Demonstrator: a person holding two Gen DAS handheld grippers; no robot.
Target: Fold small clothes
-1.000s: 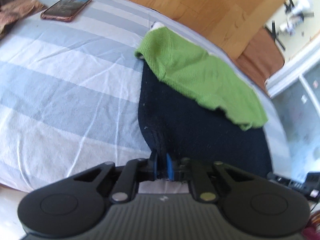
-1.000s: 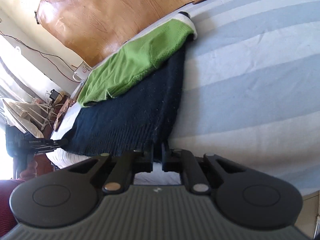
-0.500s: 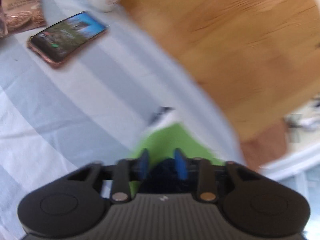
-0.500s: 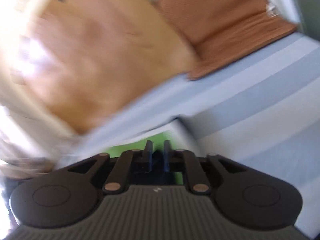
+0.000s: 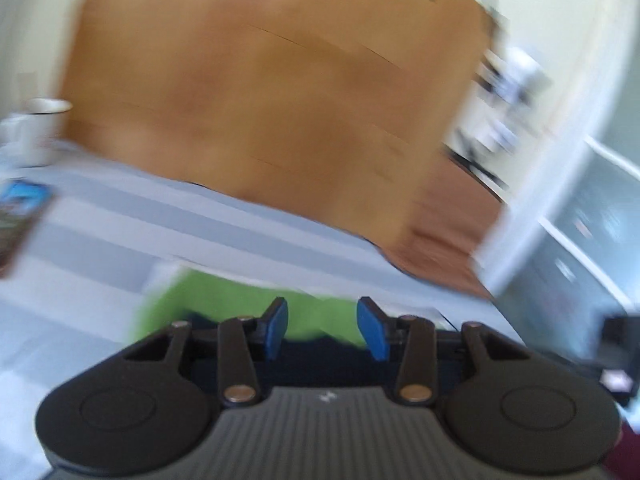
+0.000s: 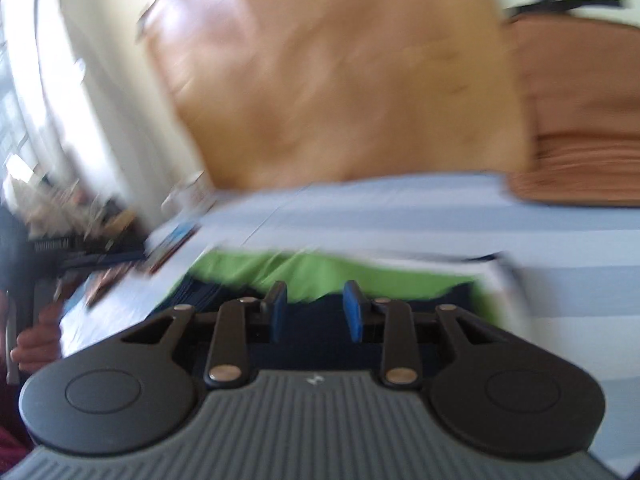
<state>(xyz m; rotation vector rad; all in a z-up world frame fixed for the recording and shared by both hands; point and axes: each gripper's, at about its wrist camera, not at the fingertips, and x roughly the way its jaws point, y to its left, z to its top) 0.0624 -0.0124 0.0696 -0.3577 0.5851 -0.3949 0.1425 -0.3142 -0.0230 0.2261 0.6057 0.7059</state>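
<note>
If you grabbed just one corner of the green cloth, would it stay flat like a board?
Probably not. The green cloth looks like soft knit lying limp over the dark garment, so it would likely droop. It seems light, and may slide on the striped sheet.

Each claw, left and right, is black with blue pads and round silver screws. A grey ribbed body sits behind, with two round black discs.

Motion-smeared phone cut by left edge, mug and green garment blurred.
</note>
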